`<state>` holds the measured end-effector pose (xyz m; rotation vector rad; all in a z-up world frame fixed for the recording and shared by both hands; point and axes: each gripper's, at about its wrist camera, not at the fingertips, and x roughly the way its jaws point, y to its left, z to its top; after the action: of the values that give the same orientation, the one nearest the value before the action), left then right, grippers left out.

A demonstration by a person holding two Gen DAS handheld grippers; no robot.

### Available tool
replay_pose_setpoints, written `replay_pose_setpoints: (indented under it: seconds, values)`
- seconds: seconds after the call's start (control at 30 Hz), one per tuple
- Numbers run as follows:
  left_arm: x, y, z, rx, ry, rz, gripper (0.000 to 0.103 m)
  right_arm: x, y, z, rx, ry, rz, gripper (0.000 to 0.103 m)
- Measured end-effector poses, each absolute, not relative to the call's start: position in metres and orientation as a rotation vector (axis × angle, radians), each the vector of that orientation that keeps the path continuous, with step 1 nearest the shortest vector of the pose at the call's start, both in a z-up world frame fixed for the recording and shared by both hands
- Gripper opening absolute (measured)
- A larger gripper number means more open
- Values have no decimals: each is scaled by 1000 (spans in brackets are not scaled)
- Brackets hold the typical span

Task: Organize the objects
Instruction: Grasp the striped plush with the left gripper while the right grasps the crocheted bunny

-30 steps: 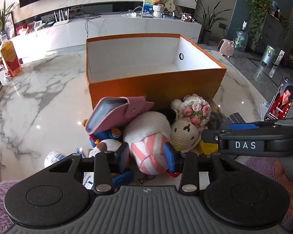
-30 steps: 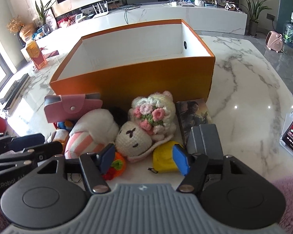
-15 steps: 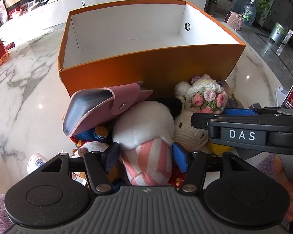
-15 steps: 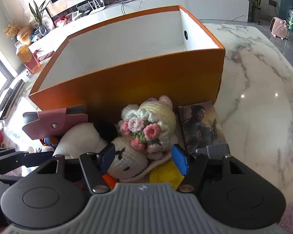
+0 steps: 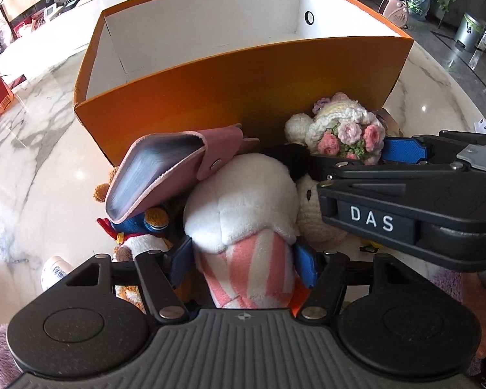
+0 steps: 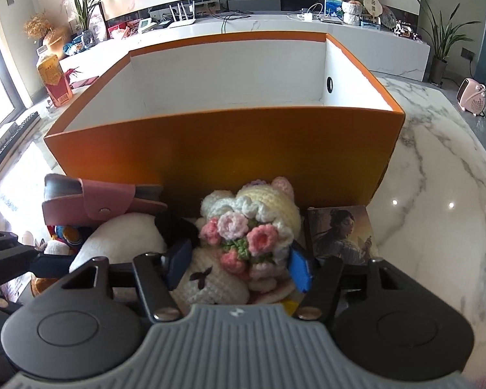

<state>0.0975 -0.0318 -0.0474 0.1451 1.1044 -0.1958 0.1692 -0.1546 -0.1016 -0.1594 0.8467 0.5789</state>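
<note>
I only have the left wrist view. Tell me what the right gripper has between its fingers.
Observer: The right gripper is open, with a finger on either side of the crochet bunny and its flower bouquet.
Operator: Report anything lying right of that bunny.
Observer: A picture card showing a woman lies flat on the marble table, just in front of the orange box.
</note>
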Motion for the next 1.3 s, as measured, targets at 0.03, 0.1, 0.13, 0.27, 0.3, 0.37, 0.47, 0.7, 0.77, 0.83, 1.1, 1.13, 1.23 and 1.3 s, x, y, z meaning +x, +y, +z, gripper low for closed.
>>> replay_pose_setpoints:
  seconds: [0.03, 0.1, 0.13, 0.27, 0.3, 0.37, 0.47, 0.7, 0.77, 0.83, 1.1, 1.13, 1.23, 1.3]
  values:
    - [96, -30, -47, 139, 1101, -194, 73, 169, -157, -100, -152, 840, 577, 54]
    - [91, -25, -44, 117, 1090, -189, 71, 167, -164, -96, -144, 834, 574, 43]
    - [89, -23, -42, 111, 1086, -188, 70, 166, -166, -95, -144, 832, 577, 42]
    - [75, -17, -31, 97, 1057, -182, 68, 162, -172, -90, -135, 831, 584, 36]
    - [70, -16, -27, 93, 1044, -183, 68, 160, -173, -88, -133, 822, 586, 36]
    - [62, -13, -18, 84, 1020, -186, 68, 155, -176, -80, -138, 790, 586, 36]
    - [52, -10, -2, 63, 988, -204, 68, 149, -182, -66, -145, 749, 584, 36]
    - [41, 4, 40, -53, 902, -280, 68, 141, -207, -32, -126, 687, 609, 36]
    - [43, 10, 53, -73, 856, -280, 68, 144, -214, -22, -107, 680, 633, 36]
    - [51, 11, 62, -86, 814, -282, 68, 150, -216, -13, -85, 674, 650, 36]
    - [105, 0, 79, -83, 721, -273, 68, 168, -207, 33, -52, 552, 680, 36]
    - [107, 1, 81, -89, 717, -267, 68, 170, -203, 37, -53, 536, 687, 36]
    - [122, 7, 81, -101, 709, -242, 68, 181, -191, 48, -42, 501, 695, 36]
    - [132, 9, 76, -97, 706, -220, 68, 189, -183, 50, -24, 479, 695, 36]
